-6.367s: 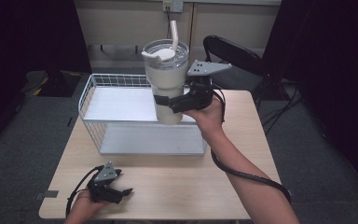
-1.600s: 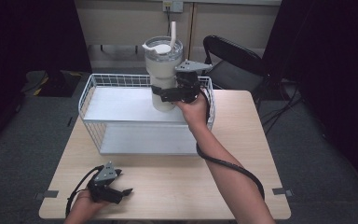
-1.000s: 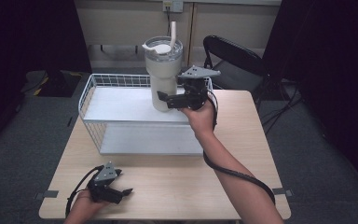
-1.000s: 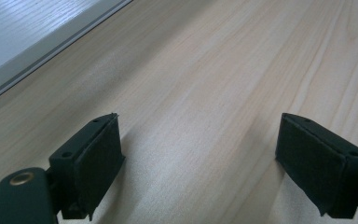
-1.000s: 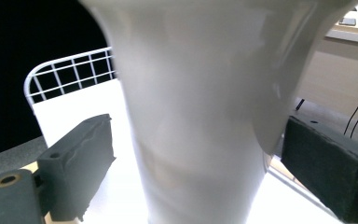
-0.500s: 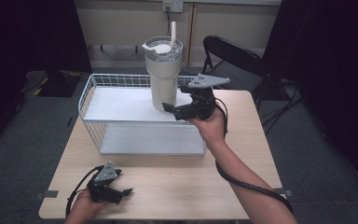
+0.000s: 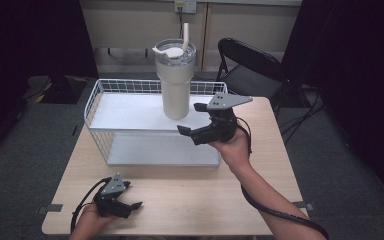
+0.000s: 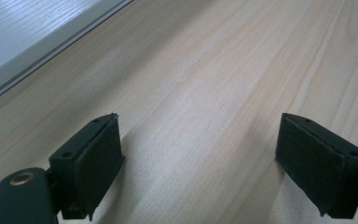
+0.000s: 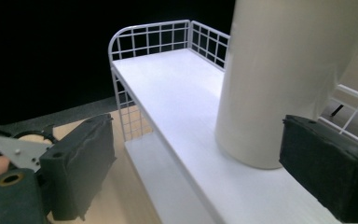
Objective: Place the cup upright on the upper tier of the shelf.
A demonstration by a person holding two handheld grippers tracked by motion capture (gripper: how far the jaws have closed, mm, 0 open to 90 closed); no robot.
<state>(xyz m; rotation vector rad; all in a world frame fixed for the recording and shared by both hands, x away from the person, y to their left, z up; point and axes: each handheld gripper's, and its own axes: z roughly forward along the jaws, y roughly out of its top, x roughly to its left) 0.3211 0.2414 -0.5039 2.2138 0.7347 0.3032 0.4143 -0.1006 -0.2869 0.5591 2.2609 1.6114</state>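
A tall cream tumbler [image 7: 176, 82] with a clear lid and a straw stands upright on the top shelf of a white wire rack [image 7: 125, 111]. My right gripper [image 7: 189, 118] is open just in front of the tumbler and to its right, and nothing is between its jaws. In the right gripper view the tumbler [image 9: 284, 70] rises beyond the open right gripper [image 9: 205, 172], nearer its right jaw. My left gripper [image 7: 132, 209] rests open on the table's near left. In the left gripper view, the left gripper [image 8: 205, 158] has bare wood between its jaws.
The rack's lower white base [image 7: 160, 150] sits on the wooden table [image 7: 205, 195]. A black folding chair [image 7: 252, 65] stands behind the table's far right. The rack's wire rim [image 9: 144, 32] encloses the top shelf. Dark floor surrounds the table.
My right gripper let go of the tumbler, which was set on the rack's top shelf, and drew back toward the person and lower. The left gripper stayed still.
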